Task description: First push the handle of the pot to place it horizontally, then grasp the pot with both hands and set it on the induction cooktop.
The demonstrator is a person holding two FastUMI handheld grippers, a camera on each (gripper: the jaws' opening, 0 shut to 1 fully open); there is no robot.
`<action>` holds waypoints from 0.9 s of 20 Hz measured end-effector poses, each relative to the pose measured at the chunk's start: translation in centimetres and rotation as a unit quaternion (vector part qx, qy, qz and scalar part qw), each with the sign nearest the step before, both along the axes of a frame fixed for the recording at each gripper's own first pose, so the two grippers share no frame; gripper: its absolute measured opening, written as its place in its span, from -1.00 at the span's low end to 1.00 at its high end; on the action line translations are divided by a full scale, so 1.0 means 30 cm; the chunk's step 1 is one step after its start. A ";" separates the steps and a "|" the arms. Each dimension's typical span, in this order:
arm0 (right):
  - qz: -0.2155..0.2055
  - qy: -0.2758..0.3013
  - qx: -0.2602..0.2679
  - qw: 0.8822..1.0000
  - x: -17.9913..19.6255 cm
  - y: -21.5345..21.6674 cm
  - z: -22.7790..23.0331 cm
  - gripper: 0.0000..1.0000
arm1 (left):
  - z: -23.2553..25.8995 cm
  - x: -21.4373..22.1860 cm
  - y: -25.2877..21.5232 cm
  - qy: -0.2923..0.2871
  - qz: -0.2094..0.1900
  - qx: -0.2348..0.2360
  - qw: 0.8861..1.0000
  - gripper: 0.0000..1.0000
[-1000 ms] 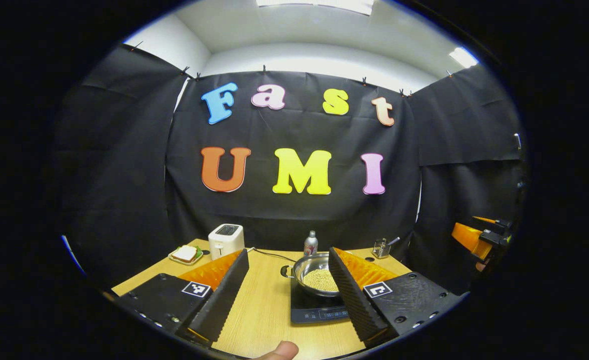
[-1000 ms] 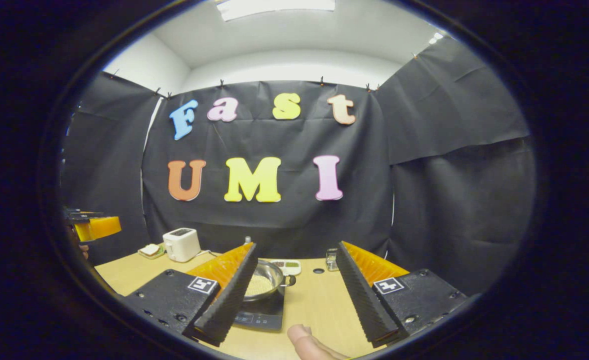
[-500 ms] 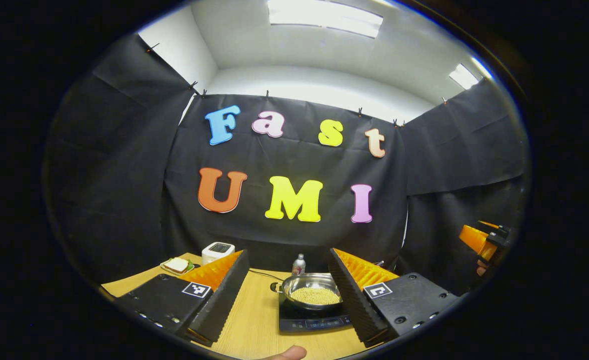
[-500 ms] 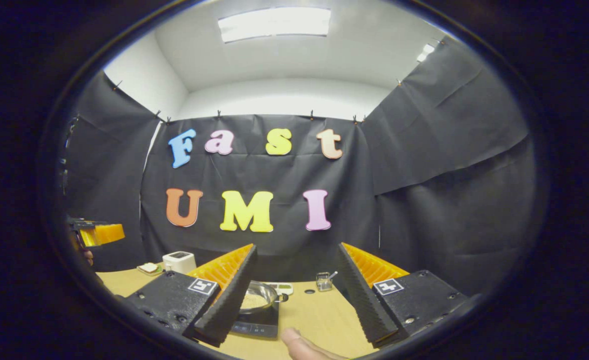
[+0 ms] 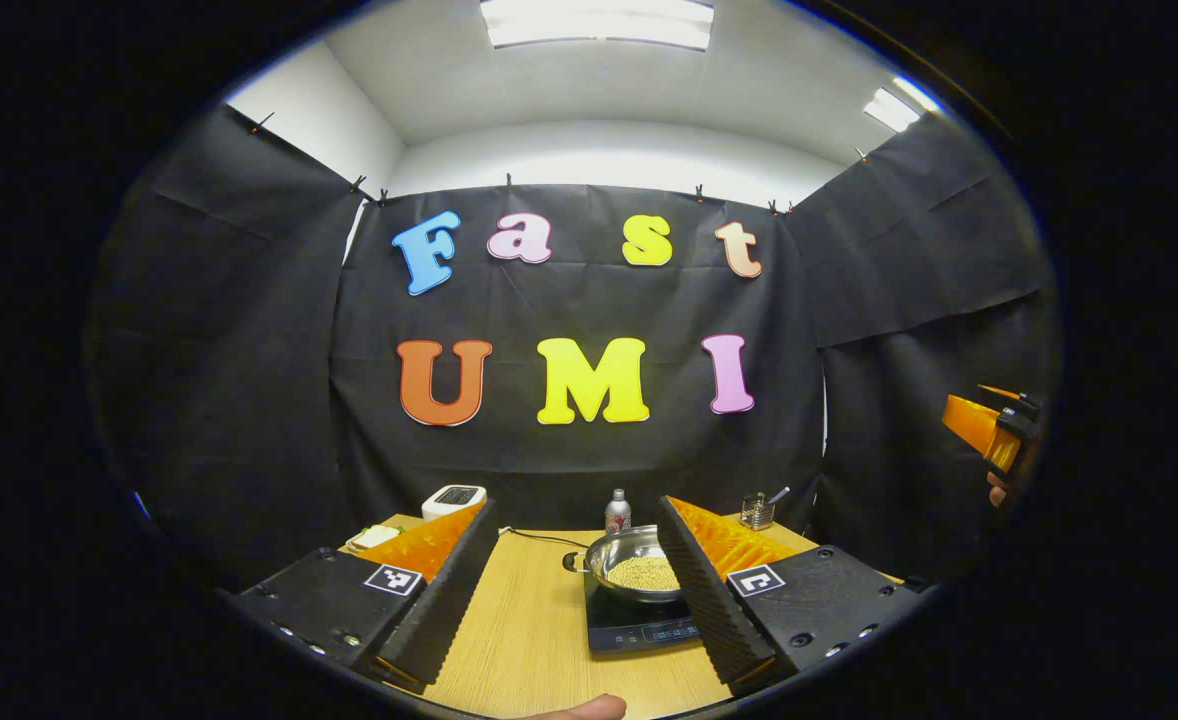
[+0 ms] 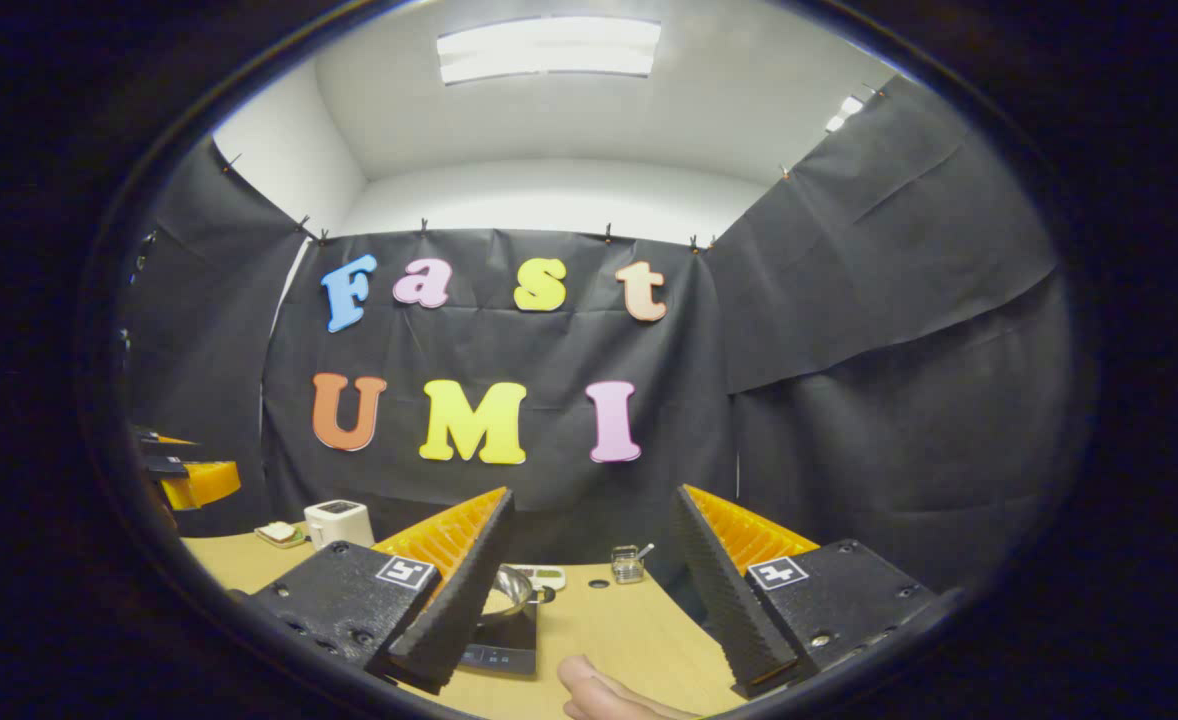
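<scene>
The pot [image 5: 635, 566] is observed seated on the induction cooktop [image 5: 639, 625], near the middle of the counter [image 5: 534, 625]; one small side handle is seen at its left rim, level with the rim, and the bowl is filled with pale grains. The final step, setting the pot on the cooktop, is therefore judged to be done, with nothing of the task left but to keep clear of it. The left tongs [image 5: 579, 585] are held wide apart above the near counter with nothing between the fingers, and the pot is seen beyond the gap, untouched. The right tongs [image 6: 589, 590] are likewise spread wide and empty, with the pot [image 6: 511, 592] partly hidden behind the left-hand finger of that view. In the left gripper view the other tongs are noted far off at the right edge, well apart from the pot. The next move is judged to call only for both tongs to be kept back and apart, so that pot and handle are not knocked. Count: one pot, one cooktop, one white toaster [image 5: 453, 499], one small bottle [image 5: 617, 511], one wire holder with a utensil [image 5: 755, 511], one plate with a sandwich [image 6: 278, 533], one small tray behind the pot [image 6: 547, 575], two tongs.
</scene>
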State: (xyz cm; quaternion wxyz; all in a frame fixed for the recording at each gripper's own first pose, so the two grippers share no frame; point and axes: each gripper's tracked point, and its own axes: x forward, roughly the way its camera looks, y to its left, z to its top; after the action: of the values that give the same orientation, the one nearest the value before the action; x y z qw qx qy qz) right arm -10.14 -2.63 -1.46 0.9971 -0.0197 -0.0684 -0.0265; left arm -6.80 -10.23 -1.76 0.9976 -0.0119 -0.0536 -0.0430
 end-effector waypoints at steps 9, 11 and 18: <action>0.019 0.003 0.008 1.000 0.006 0.008 -0.023 0.94 | -0.017 0.002 -0.016 0.004 -0.001 0.012 1.000 0.90; 0.024 0.003 0.010 1.000 0.009 0.015 -0.024 0.97 | -0.015 -0.001 -0.012 0.002 0.003 0.016 1.000 0.89; 0.034 0.007 0.000 0.999 0.012 0.024 -0.045 0.96 | -0.034 0.003 -0.025 0.007 0.002 0.027 1.000 0.92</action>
State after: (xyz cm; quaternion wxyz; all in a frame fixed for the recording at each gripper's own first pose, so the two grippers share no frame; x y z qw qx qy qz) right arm -9.77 -1.91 -2.79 0.9979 -0.0172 -0.0621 0.0074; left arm -6.72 -10.98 -2.77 0.9980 0.0144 -0.0457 -0.0423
